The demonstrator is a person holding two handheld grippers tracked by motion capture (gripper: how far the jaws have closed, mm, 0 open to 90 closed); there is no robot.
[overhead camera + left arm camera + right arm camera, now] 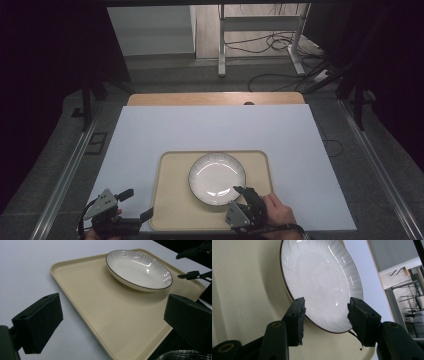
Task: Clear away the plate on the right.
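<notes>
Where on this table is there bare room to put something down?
The white table top is bare beyond the beige tray, and on strips either side of it. On the tray, the part left of the plate is free. It is crowded at the plate's near rim, where the right gripper stands open, and at the tray's near-left corner by the left gripper.

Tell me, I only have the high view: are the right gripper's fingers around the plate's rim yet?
Observer: The right gripper is open; in its own view the plate has its near rim between the fingers. Contact I cannot tell.
Operator: How deep is the plate?
Observer: Shallow, with sloping sides and a thin dark line on the rim.
Operator: And the left gripper?
Observer: The left gripper is open, holding nothing; one finger shows over the white table, beside the tray.
</notes>
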